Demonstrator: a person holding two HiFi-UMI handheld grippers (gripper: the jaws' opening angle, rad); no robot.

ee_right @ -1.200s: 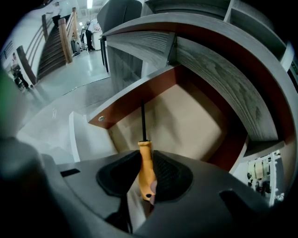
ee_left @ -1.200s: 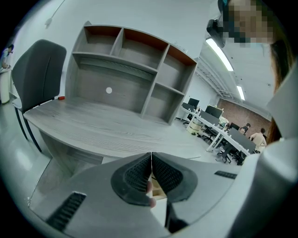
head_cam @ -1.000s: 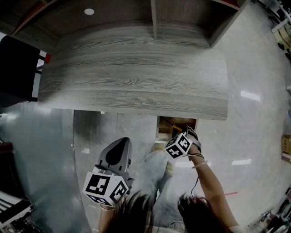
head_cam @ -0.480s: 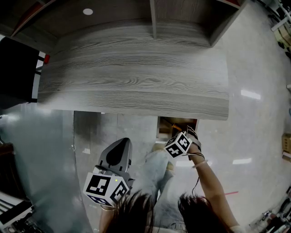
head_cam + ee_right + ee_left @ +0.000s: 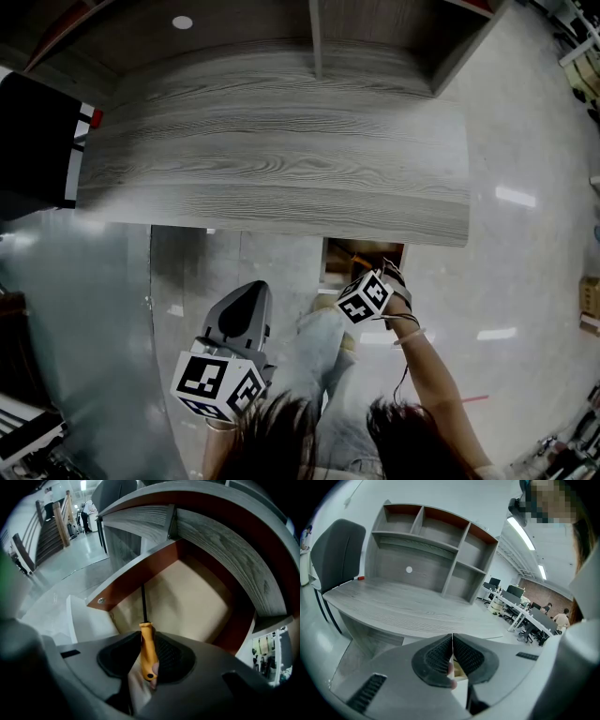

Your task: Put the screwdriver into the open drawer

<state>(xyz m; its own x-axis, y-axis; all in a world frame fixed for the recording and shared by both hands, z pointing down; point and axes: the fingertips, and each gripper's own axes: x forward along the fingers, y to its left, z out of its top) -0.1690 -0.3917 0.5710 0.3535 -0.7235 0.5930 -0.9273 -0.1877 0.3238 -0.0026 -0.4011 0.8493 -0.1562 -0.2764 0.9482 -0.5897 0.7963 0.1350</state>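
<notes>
Right gripper (image 5: 145, 641) clamps the screwdriver (image 5: 148, 660) by its orange handle. The shaft points straight ahead into the open drawer (image 5: 192, 599), frame centre. Left gripper (image 5: 452, 653), jaws together and empty, sits farther off.

Grey two-jaw left gripper (image 5: 452, 651): held low and close to the body, pointing forward, ribbed pads pressed together with nothing between them. Grey two-jaw right gripper (image 5: 149, 656): reached forward on an outstretched bare right forearm (image 5: 433, 377), jaws clamped on the handle of an orange-handled, dark-shafted screwdriver (image 5: 146, 638), shaft pointing ahead.
</notes>
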